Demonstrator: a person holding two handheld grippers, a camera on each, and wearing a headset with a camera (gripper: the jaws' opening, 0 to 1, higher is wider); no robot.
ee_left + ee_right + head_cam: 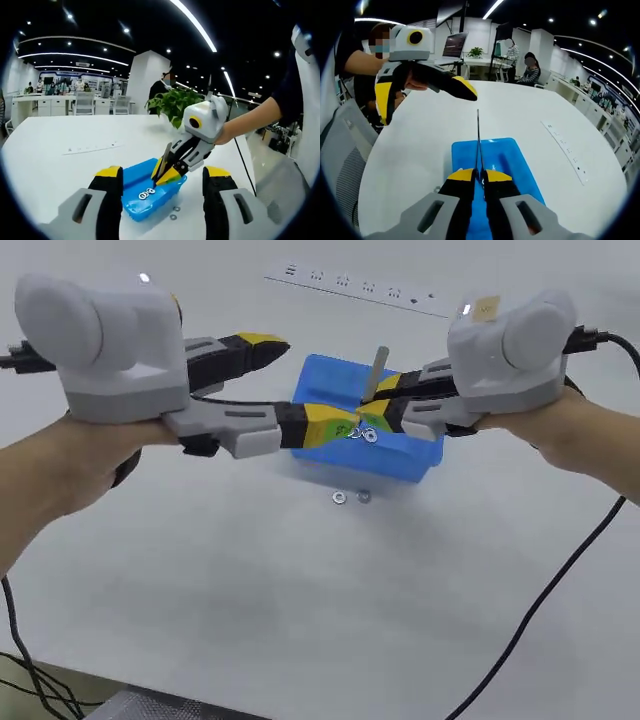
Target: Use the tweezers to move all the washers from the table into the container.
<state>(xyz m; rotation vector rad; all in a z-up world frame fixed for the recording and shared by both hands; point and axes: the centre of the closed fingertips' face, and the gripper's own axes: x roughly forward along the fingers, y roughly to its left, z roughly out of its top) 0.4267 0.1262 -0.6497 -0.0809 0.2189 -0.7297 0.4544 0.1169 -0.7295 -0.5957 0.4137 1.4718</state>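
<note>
A blue container (400, 455) stands mid-table with washers (361, 432) lying inside it. Two more washers (351, 498) rest on the table just in front of it. My right gripper (386, 404) is shut on the tweezers (379, 368), whose points hang over the container by the washers inside. In the right gripper view the tweezers (478, 135) run forward from the gripper (479, 174) over the container (495, 155). My left gripper (312, 385) hovers open at the container's left side. The left gripper view looks between the open gripper (163, 171) at the container (135, 202), its washers (146, 193) and the tweezers (163, 159).
A white power strip (360, 287) lies at the back of the white table (250, 580). A black cable (560, 590) trails from the right gripper across the front right. Further desks, chairs and people stand beyond the table.
</note>
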